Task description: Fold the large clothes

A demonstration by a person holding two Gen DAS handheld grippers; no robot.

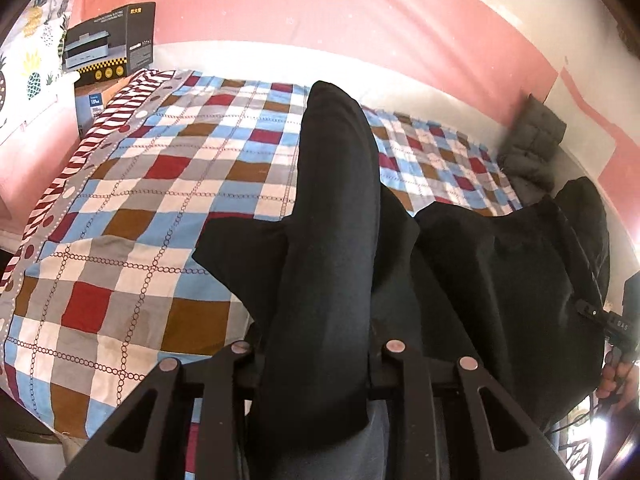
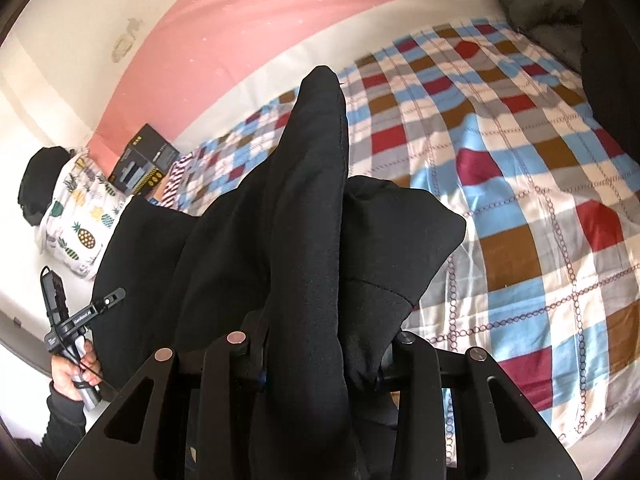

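Observation:
A large black garment [image 1: 492, 276] hangs stretched between both grippers above the checked bedspread [image 1: 168, 184]. My left gripper [image 1: 316, 360] is shut on the black garment; a fold of it runs up over the fingers and hides the tips. My right gripper [image 2: 320, 344] is shut on the same garment [image 2: 224, 248], whose cloth bunches over the fingers and drapes to the left. The left gripper and the hand holding it show at the left of the right wrist view [image 2: 76, 320].
A black carton [image 1: 110, 42] stands at the bed's far left corner. A pineapple-print pillow [image 2: 80, 204] lies beside it. A grey padded jacket [image 1: 532, 148] lies at the bed's far right by the pink wall [image 1: 320, 12].

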